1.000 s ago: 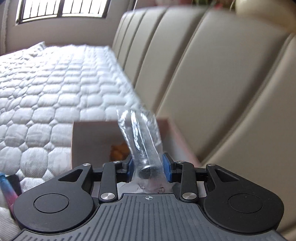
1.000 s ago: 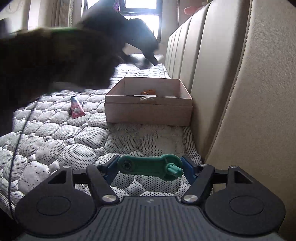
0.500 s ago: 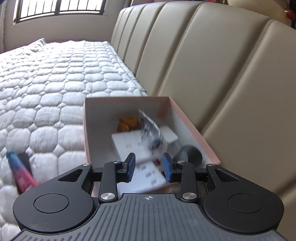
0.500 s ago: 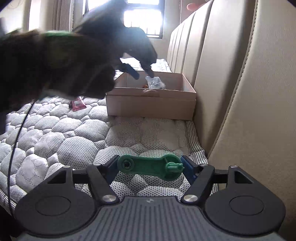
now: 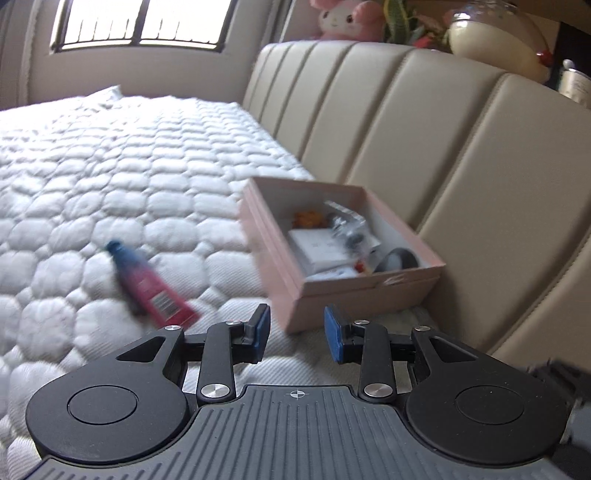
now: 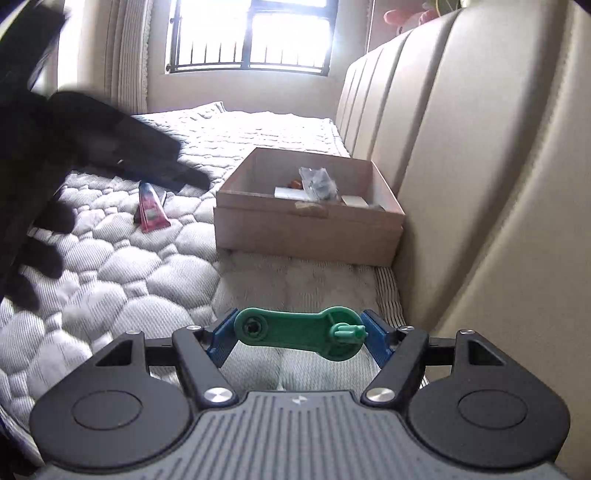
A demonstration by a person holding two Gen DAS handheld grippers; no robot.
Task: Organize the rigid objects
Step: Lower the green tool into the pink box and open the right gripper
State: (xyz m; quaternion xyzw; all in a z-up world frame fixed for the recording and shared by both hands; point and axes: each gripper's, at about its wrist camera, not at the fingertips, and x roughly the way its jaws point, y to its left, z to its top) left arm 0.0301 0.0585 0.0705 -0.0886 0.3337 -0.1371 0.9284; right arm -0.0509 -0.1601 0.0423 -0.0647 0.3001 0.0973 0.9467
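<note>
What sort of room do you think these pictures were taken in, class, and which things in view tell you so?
Most likely a bedroom: a quilted white mattress runs along a padded beige headboard, with a barred window beyond and a pink plush toy on the ledge above.

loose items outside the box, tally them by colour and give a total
red and blue tube lying on the mattress: 1
green plastic handle held in the right gripper: 1
total outside the pink box: 2
</note>
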